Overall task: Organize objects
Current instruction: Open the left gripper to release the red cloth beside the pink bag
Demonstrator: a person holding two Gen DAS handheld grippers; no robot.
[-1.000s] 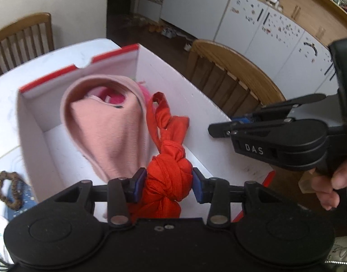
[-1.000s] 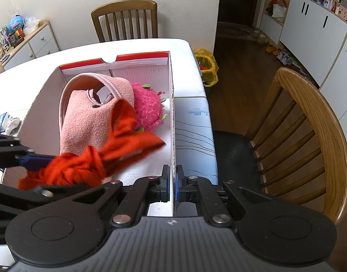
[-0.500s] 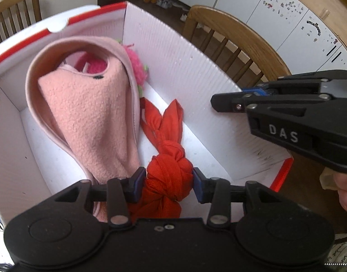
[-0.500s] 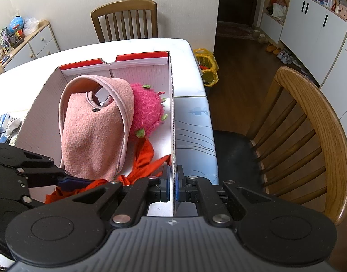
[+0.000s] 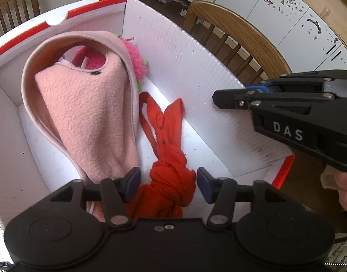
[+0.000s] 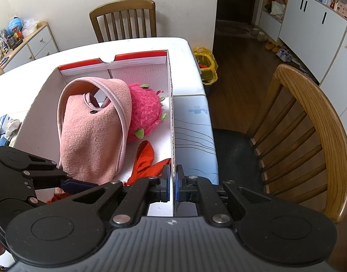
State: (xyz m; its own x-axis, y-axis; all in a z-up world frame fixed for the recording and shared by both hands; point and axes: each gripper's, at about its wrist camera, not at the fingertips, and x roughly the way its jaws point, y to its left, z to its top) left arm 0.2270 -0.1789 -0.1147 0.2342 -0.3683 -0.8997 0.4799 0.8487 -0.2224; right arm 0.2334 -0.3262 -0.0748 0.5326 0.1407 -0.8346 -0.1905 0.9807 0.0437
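Red cloth (image 5: 171,181) — between parted jaws

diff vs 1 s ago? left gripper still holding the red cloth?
No. The left gripper carried the knotted red cloth down into the white box, then opened; the cloth now lies on the box floor beside the pink fleece bag. Unchanged: the right gripper stays clamped on the box's side wall; the bag and pink plush have not moved.

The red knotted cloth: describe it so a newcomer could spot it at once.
Find the white box with red rims on the table. On its floor, right of the pink fleece bag and nearer than the fuzzy pink plush, lies the red knotted cloth. It alone is red, thin and tied in a knot.
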